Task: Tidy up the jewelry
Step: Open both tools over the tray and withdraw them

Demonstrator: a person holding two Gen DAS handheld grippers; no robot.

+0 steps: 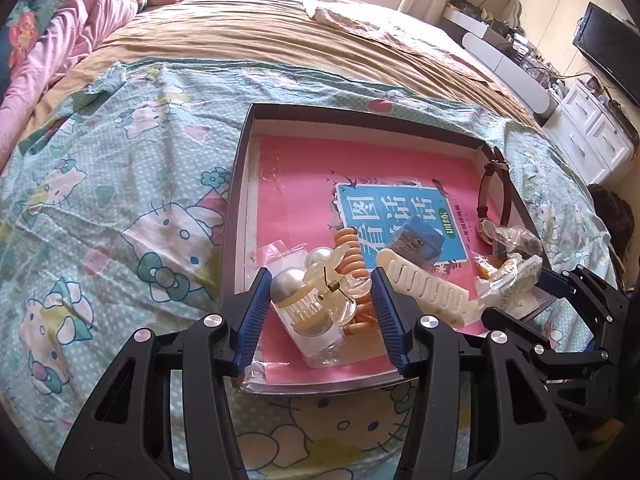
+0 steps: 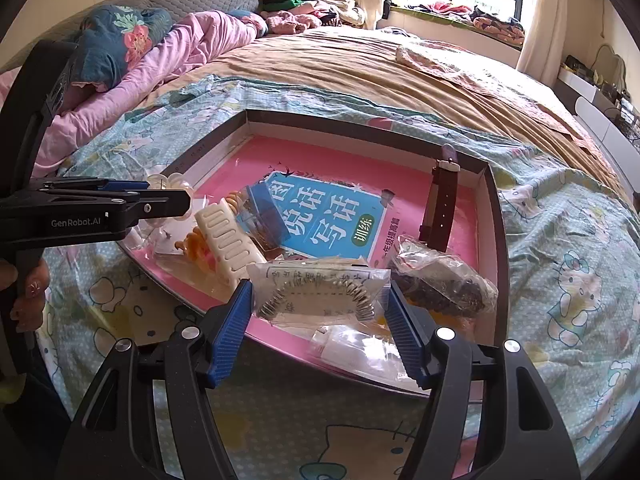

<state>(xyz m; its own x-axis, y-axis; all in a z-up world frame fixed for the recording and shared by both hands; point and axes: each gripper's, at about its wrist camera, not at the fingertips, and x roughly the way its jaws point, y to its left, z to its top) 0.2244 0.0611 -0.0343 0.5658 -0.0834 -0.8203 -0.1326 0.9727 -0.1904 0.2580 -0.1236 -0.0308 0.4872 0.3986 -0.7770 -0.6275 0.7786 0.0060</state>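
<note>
A shallow box (image 1: 240, 168) with a pink book cover inside lies on the bed. My left gripper (image 1: 320, 286) is open, its fingers on either side of a clear pearl hair claw (image 1: 316, 300), not visibly pressing it. An orange coil hair tie (image 1: 352, 256) and a cream comb clip (image 1: 424, 284) lie beside it. My right gripper (image 2: 320, 300) is open around a plastic bag with a silver spring bracelet (image 2: 320, 292). A bag of dark beads (image 2: 444, 284), a brown strap watch (image 2: 442, 204) and a small blue box (image 2: 262, 216) are also in the box.
The box (image 2: 498, 216) rests on a Hello Kitty sheet (image 1: 120, 200) near the bed's front edge. Pink bedding (image 2: 192, 40) and pillows lie at the back left. A white cabinet (image 1: 596, 128) and a TV (image 1: 608, 44) stand to the right of the bed.
</note>
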